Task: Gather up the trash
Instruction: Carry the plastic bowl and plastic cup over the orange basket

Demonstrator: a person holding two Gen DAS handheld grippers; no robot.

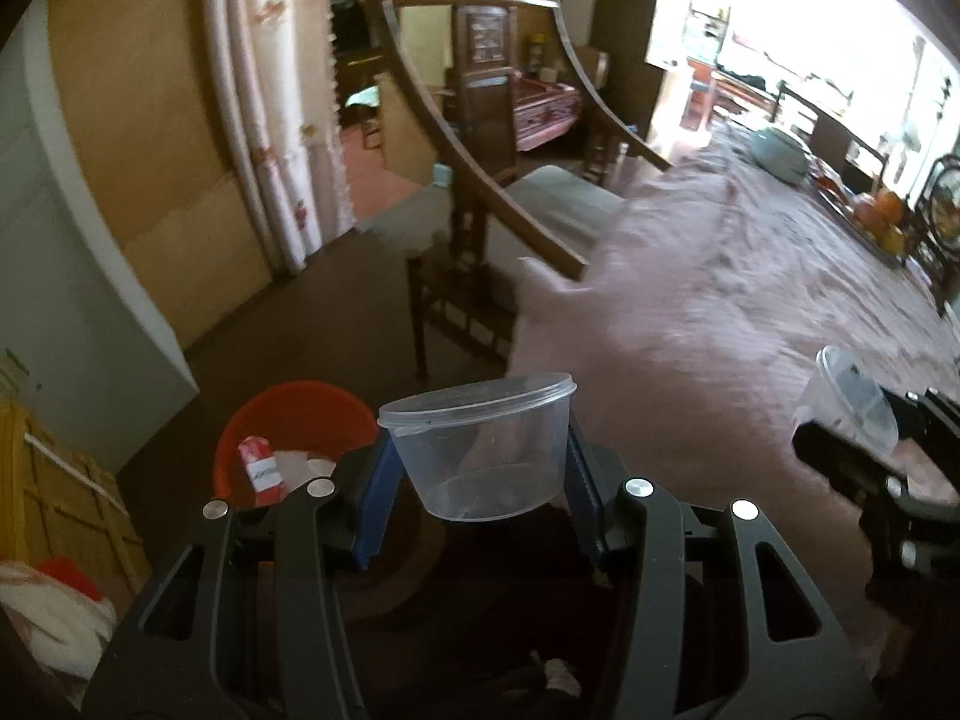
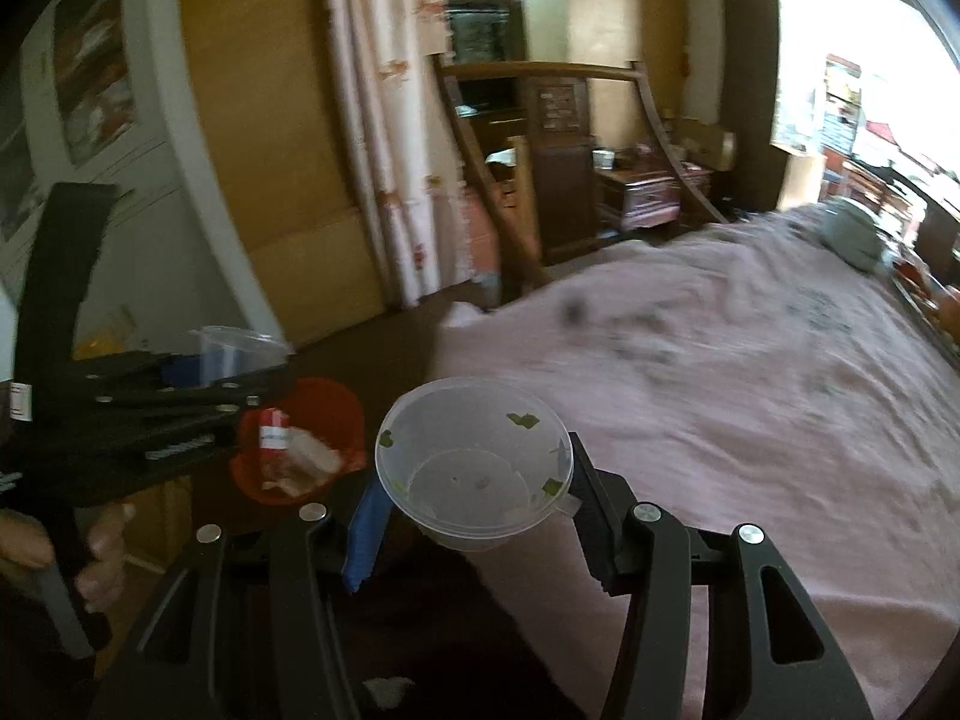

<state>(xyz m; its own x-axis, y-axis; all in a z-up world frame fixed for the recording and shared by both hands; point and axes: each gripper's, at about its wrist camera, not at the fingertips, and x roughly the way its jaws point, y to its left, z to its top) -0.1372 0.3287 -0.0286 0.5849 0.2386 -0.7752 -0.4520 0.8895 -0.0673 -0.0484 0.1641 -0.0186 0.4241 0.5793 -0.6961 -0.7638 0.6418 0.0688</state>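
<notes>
My left gripper (image 1: 480, 468) is shut on a clear lidded plastic container (image 1: 480, 444), upright between its blue pads. Left of it on the floor stands a red bin (image 1: 288, 420) with a red-and-white carton (image 1: 259, 469) and paper scraps inside. My right gripper (image 2: 474, 504) is shut on an open clear plastic cup (image 2: 474, 468) with green flecks inside, tilted toward the camera. In the left wrist view the right gripper (image 1: 864, 456) and its cup (image 1: 849, 399) show at the right edge. In the right wrist view the left gripper (image 2: 180, 396) hovers beside the bin (image 2: 324, 420).
A pink cloth (image 2: 720, 390) covers a table to the right. A dark wooden chair (image 1: 480, 192) stands beyond the bin. Curtains (image 2: 390, 120) and a tan wall lie behind. A yellow crate (image 1: 66, 492) sits at the left. A hand (image 2: 96, 552) grips the left gripper's handle.
</notes>
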